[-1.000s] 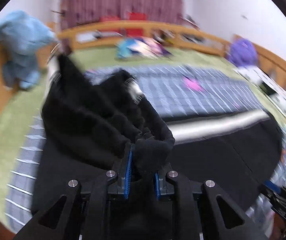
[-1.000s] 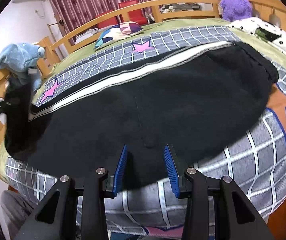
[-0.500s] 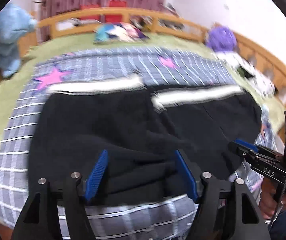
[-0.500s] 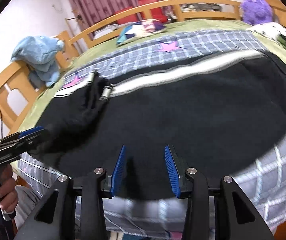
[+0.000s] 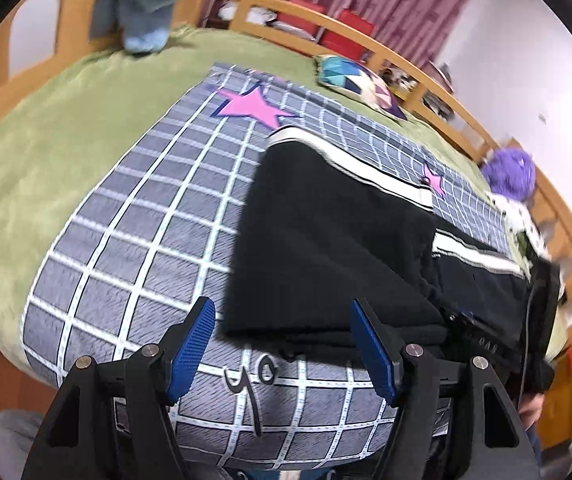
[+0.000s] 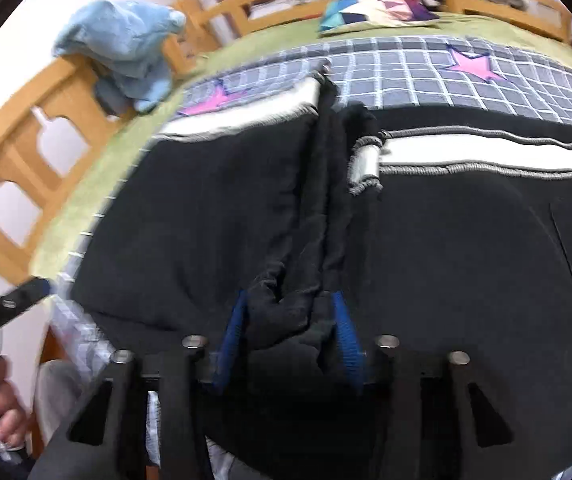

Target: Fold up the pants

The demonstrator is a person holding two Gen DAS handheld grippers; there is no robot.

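Now | left gripper [image 5: 284, 346] fingers spread | right gripper [image 6: 289, 336] pinching pants [image 6: 445, 260] | checked blanket [image 5: 138, 240]

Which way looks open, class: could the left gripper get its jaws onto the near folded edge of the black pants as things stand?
Probably yes. The left gripper has its jaws apart and empty, and the folded edge of the black pants lies just ahead on the checked blanket with nothing between.

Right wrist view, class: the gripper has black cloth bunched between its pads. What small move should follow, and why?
Probably lift the right gripper slightly and carry the bunched cuff end across the black pants. Its jaws have just been closing on that cloth, while the left gripper stands open with nothing between its pads, so only the right can move the fabric.
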